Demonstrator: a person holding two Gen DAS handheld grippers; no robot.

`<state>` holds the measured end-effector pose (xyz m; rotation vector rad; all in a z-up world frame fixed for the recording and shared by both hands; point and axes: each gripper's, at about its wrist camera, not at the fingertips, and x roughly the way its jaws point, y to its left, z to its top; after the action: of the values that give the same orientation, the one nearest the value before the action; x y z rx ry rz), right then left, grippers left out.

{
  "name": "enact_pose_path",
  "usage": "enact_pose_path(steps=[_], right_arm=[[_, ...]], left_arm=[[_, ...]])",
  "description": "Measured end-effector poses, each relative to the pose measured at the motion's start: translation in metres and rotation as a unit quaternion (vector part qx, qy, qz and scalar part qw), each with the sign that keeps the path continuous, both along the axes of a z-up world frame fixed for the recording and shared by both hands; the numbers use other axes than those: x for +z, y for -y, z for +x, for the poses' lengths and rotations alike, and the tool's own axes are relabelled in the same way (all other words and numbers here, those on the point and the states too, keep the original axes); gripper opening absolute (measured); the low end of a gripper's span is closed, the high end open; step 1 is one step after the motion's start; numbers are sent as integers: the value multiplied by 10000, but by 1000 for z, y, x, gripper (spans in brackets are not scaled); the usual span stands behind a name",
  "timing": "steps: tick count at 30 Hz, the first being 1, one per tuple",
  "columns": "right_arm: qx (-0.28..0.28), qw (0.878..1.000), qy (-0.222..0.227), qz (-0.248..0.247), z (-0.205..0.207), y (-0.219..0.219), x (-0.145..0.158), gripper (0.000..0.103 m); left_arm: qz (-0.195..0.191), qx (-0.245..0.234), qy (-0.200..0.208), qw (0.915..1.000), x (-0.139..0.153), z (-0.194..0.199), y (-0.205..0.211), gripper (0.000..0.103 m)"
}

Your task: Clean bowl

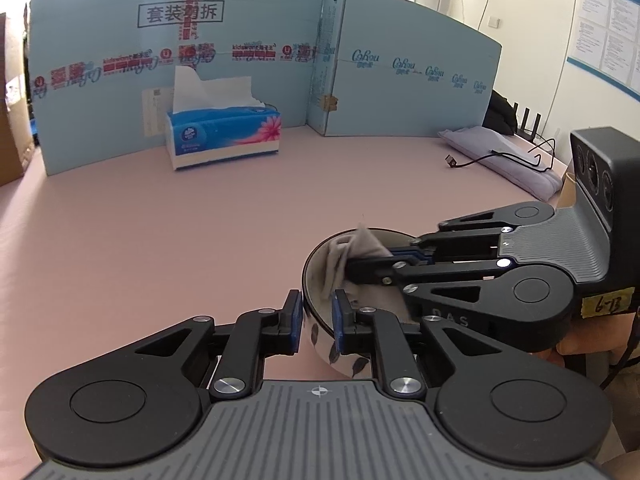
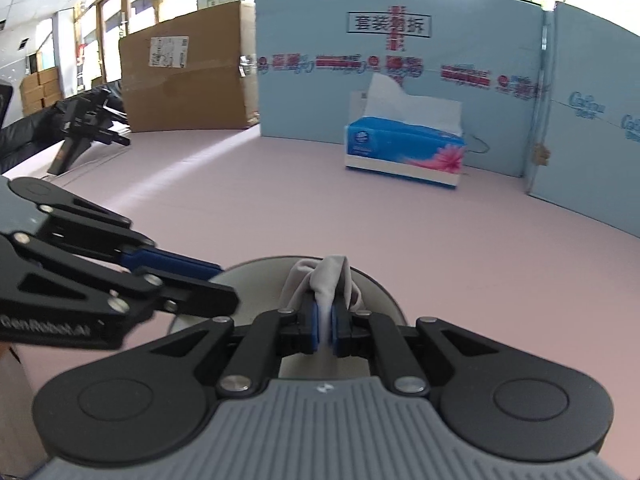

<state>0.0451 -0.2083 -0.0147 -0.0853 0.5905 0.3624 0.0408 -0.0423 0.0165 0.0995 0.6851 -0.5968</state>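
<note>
Left gripper [image 1: 316,322]: jaws parted, straddling bowl [image 1: 320,280] rim at six o'clock, not pressing. Right gripper [image 2: 325,328]: clamped on cloth [image 2: 326,280] inside bowl. Bowl: polished metal, stiff, light, slippery; best held by rim. Tissue box [image 1: 224,136]: eleven o'clock, well beyond.

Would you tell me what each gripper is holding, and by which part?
The right gripper pinches the cloth at a bunched fold. The left gripper straddles the bowl rim, apparently not clamping.
</note>
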Motion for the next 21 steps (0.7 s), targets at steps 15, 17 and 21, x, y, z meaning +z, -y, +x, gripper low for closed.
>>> enact_pose_path(steps=[15, 17, 21], right_arm=[[-17, 9998, 198, -59, -17, 6, 6, 8], [-4, 9997, 226, -65, -19, 5, 7, 8], [61, 9996, 254, -127, -21, 5, 9, 8]], left_arm=[[239, 178, -3, 9996, -2, -14, 11, 27], [296, 118, 14, 9995, -1, -11, 12, 22], [592, -104, 170, 9980, 0, -3, 19, 13]])
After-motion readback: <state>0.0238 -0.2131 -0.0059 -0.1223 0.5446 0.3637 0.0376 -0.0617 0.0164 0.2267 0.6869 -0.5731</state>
